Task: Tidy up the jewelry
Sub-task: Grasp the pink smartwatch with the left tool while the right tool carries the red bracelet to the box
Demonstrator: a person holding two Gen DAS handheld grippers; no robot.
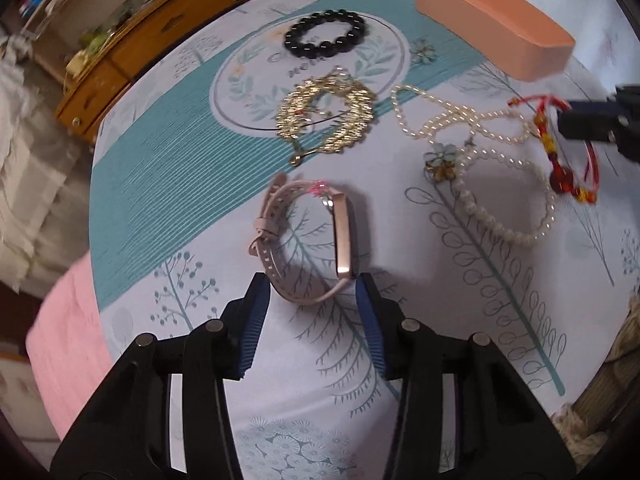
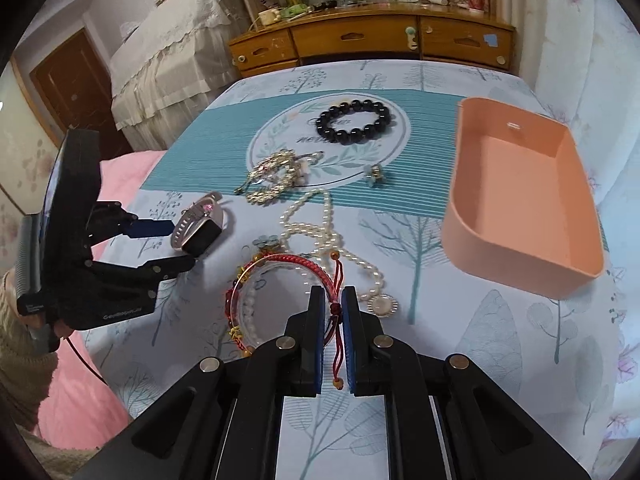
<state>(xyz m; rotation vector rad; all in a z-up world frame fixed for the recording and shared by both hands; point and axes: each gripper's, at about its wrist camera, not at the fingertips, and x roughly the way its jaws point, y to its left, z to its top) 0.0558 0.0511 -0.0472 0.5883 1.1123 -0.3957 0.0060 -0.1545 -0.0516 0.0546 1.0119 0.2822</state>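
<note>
A pink-strapped watch (image 1: 304,236) with a rose-gold face lies on the patterned cloth (image 1: 168,184). My left gripper (image 1: 314,284) straddles it, and its blue pads touch the strap on one side and the face's end on the other. From the right wrist view, the watch (image 2: 198,232) sits between the left gripper's (image 2: 180,246) fingers. My right gripper (image 2: 333,300) is shut on the cord of a red bracelet (image 2: 280,264) with red and yellow beads, held just above a pearl necklace (image 2: 320,228). In the left wrist view, the right gripper (image 1: 592,120) holds that red bracelet (image 1: 560,168).
An empty peach tray (image 2: 520,256) stands at the right. A black bead bracelet (image 2: 356,122), a gold necklace (image 2: 276,178) and a small flower piece (image 2: 376,174) lie further back. A wooden dresser (image 2: 372,40) stands behind, and a pink blanket (image 1: 64,340) lies at the left.
</note>
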